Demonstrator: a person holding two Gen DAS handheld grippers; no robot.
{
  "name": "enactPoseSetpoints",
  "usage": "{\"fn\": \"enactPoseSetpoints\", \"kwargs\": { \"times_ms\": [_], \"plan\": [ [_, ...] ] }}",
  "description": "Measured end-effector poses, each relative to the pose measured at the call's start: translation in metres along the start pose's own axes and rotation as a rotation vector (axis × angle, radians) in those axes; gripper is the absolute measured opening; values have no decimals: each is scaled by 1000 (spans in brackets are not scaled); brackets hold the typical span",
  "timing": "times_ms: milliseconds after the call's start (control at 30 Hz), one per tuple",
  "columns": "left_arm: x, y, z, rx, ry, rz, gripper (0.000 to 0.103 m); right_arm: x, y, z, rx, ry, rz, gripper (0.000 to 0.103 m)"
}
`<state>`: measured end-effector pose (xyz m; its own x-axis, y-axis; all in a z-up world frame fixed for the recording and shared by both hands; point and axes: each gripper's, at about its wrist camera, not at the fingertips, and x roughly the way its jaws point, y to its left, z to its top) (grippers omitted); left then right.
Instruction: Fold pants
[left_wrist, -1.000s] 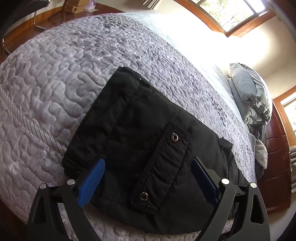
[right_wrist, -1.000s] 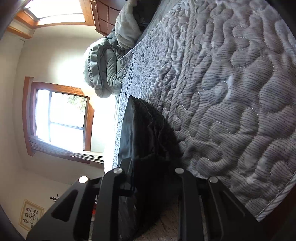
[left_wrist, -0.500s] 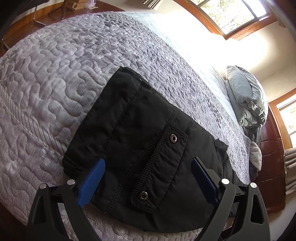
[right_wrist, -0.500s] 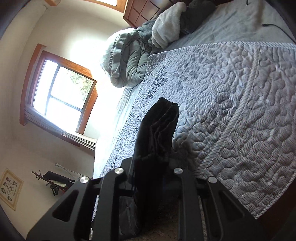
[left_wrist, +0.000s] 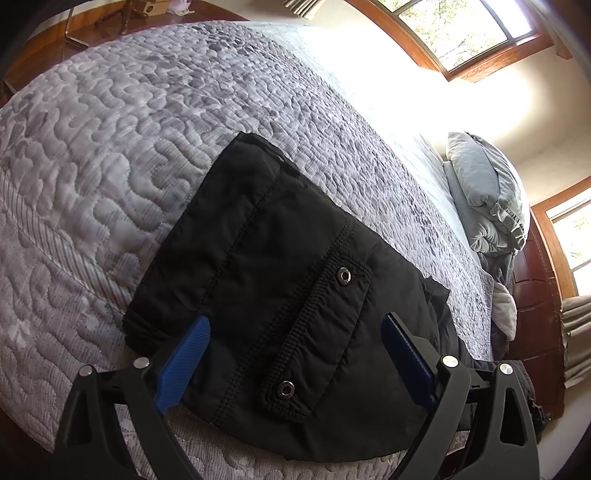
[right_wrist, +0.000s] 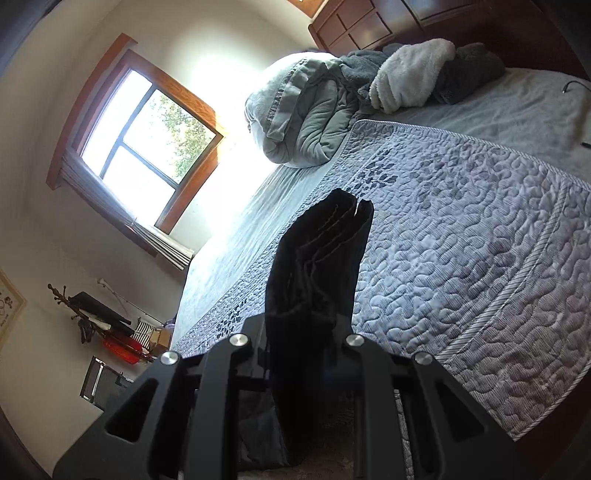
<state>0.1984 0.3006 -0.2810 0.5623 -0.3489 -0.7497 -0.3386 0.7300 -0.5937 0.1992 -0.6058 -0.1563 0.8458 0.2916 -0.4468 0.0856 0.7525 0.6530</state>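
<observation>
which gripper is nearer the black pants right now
Right. The right gripper is shut on the black pants, fabric pinched between its fingers. The left gripper hangs open just above them, fingers straddling the snap pocket.

Bare quilt (left_wrist: 110, 147) is lying open from nine to twelve o'clock of the pants (left_wrist: 280, 280); pillows (left_wrist: 487, 199) are blocking at two.

Folded black pants (left_wrist: 280, 295) flat on the grey quilted bed (left_wrist: 110, 147) — pocket flap with two snaps facing up. Left gripper (left_wrist: 295, 362) low over the near edge, jaws spread wide.
</observation>
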Motion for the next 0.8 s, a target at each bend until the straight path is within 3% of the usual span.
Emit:
{"fn": "enactPoseSetpoints", "kwargs": {
  "times_ms": [367,800],
  "plan": [
    [-2,4,1,-21,2,-34,95,2,64,0,-163,28,-30,17],
    [-2,5,0,-21,4,-46,95,5,111,-8,-274,40,-92,16]
  ]
}}
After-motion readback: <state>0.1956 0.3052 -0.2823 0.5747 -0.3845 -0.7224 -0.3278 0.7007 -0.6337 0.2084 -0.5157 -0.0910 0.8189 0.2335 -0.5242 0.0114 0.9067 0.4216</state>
